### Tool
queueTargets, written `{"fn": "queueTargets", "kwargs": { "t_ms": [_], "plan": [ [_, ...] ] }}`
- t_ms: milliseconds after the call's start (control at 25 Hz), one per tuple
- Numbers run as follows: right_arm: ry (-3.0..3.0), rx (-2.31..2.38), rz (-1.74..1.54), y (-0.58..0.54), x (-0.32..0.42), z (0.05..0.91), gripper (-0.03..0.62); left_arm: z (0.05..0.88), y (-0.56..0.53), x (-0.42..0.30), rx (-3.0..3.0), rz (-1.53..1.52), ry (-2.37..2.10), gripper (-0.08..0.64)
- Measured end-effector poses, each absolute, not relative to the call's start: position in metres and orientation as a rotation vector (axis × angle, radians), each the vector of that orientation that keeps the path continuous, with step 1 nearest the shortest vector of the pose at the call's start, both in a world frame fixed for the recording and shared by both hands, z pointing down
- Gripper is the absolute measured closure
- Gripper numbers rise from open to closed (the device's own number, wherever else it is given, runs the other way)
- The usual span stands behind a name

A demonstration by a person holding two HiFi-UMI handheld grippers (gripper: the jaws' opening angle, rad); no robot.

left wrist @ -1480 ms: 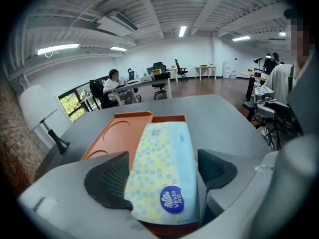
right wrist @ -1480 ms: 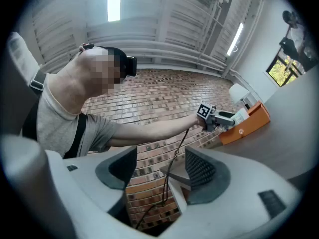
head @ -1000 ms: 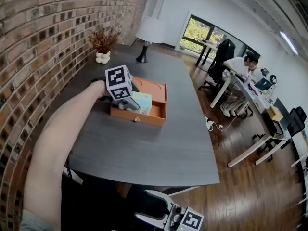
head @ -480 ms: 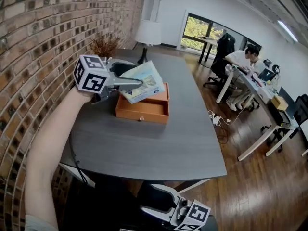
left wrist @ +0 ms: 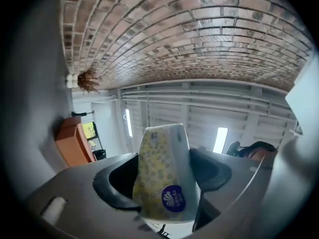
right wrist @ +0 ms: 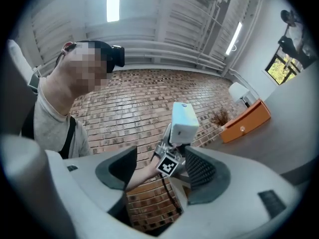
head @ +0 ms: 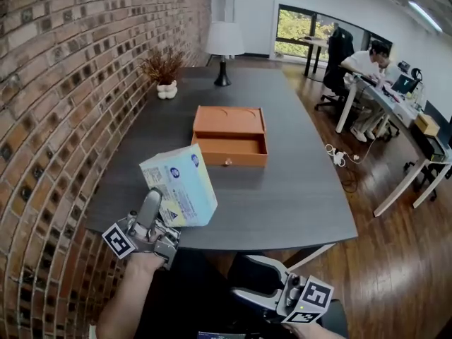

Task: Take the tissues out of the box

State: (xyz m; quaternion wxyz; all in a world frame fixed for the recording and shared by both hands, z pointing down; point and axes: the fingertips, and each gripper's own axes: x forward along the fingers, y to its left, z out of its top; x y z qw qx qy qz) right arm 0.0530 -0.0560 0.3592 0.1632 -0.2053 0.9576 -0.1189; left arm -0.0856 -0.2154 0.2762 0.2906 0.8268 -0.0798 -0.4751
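The orange box (head: 229, 136) lies open in the middle of the dark table (head: 282, 203), its tray showing nothing inside. My left gripper (head: 159, 205) is low over the table's near left edge, shut on a pack of tissues (head: 180, 186), pale blue with yellow print, held upright. In the left gripper view the pack (left wrist: 167, 178) fills the gap between the jaws of that gripper (left wrist: 164, 185), and the box (left wrist: 75, 141) shows far to the left. My right gripper (right wrist: 162, 176) is open and holds nothing; it hangs below the table's front edge (head: 244, 280), facing the pack (right wrist: 183, 121).
A brick wall (head: 63, 97) runs along the table's left side. A white lamp (head: 224, 48) and a dried plant in a white pot (head: 164, 69) stand at the far end. A person (head: 367, 62) sits at desks to the back right, across wooden floor (head: 395, 260).
The left gripper lifted the tissue pack out of the orange box and carried it back to the table's near left edge. The right gripper stayed low by the front edge.
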Motion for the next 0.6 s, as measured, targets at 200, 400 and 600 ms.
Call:
{"fn": "queueTargets", "kwargs": {
  "t_ms": [200,400,600],
  "plan": [
    [2.669,-0.550,-0.422,-0.057,0.058,0.357,0.278,0.291,-0.164,-0.083,2.260,-1.282,-0.196,0.229],
    [2.660,-0.531,-0.427,-0.055,0.062,0.355,0.278,0.305,-0.129,-0.078,2.239,-1.320,-0.140,0.230],
    [2.679,-0.522,-0.376,-0.049,0.060,0.351,0.279,0.324,-0.117,-0.078,2.259,-1.257,-0.111,0.230]
  ]
}}
